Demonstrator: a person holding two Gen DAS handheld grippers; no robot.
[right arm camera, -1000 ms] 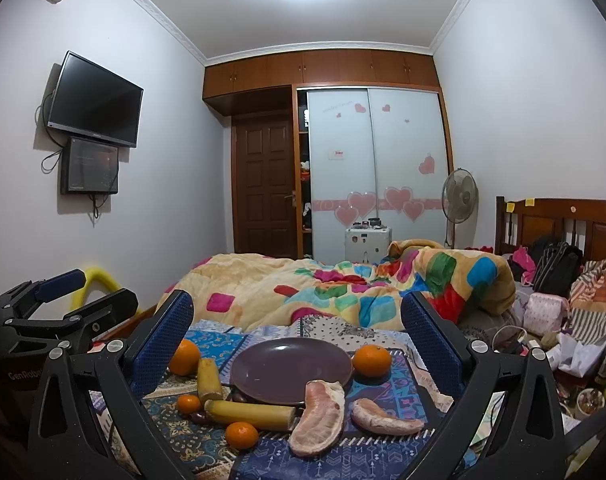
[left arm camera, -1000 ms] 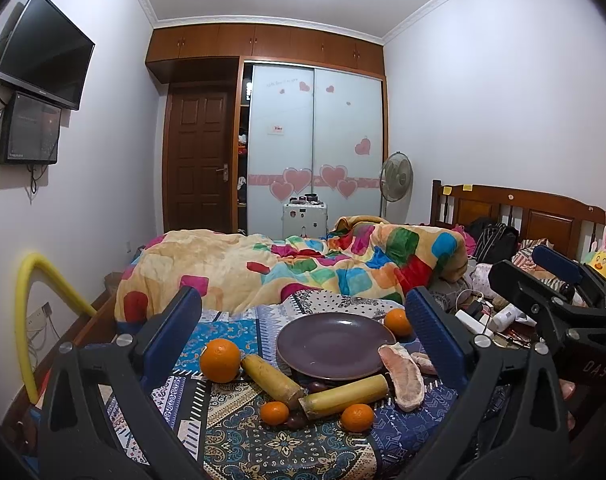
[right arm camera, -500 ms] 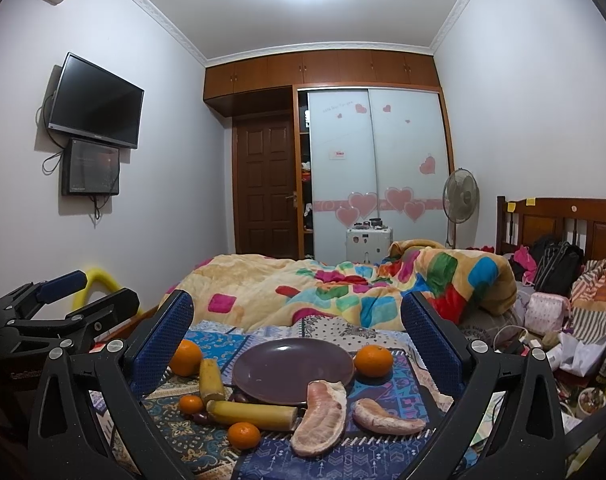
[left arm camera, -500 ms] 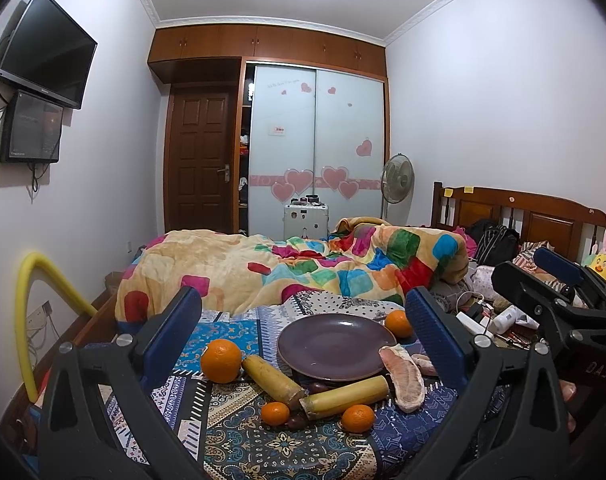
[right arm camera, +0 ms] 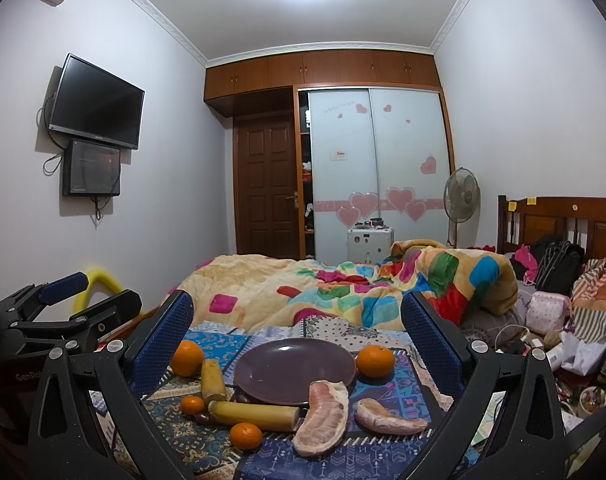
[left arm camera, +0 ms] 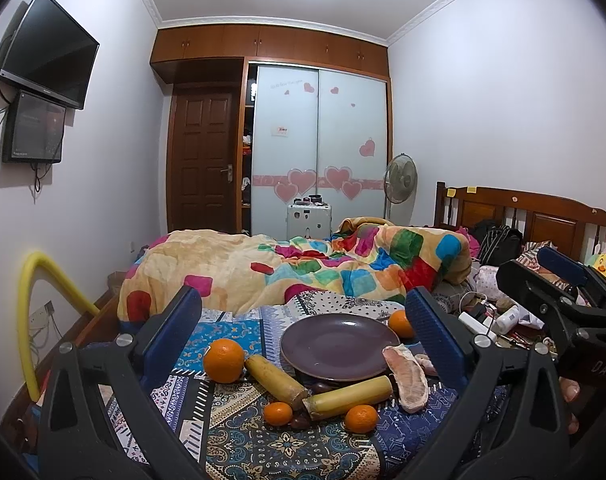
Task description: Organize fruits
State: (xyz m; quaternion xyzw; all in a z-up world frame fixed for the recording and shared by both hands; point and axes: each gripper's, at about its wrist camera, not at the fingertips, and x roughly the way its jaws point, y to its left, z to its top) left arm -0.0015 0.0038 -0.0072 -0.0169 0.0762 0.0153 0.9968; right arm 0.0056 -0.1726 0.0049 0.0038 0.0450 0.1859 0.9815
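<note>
An empty purple plate (left arm camera: 339, 346) (right arm camera: 295, 370) sits on a patterned cloth on the bed. Around it lie two big oranges (left arm camera: 223, 360) (right arm camera: 375, 361), two small tangerines (left arm camera: 277, 413) (right arm camera: 245, 435), two banana pieces (left arm camera: 348, 397) (right arm camera: 254, 412) and two pomelo segments (left arm camera: 408, 377) (right arm camera: 323, 418). My left gripper (left arm camera: 303, 338) is open and empty, held back from the fruit. My right gripper (right arm camera: 297, 344) is open and empty, also short of the fruit. Each gripper shows at the edge of the other's view.
A colourful quilt (left arm camera: 303, 268) is heaped behind the cloth. Bags, bottles and cables clutter the right side by the wooden headboard (right arm camera: 563, 224). A yellow foam tube (left arm camera: 35, 320) stands at the left wall. A fan (right arm camera: 461, 196) and wardrobe stand at the back.
Both views have shifted only slightly; the fruit and plate have not moved and both grippers stay open.
</note>
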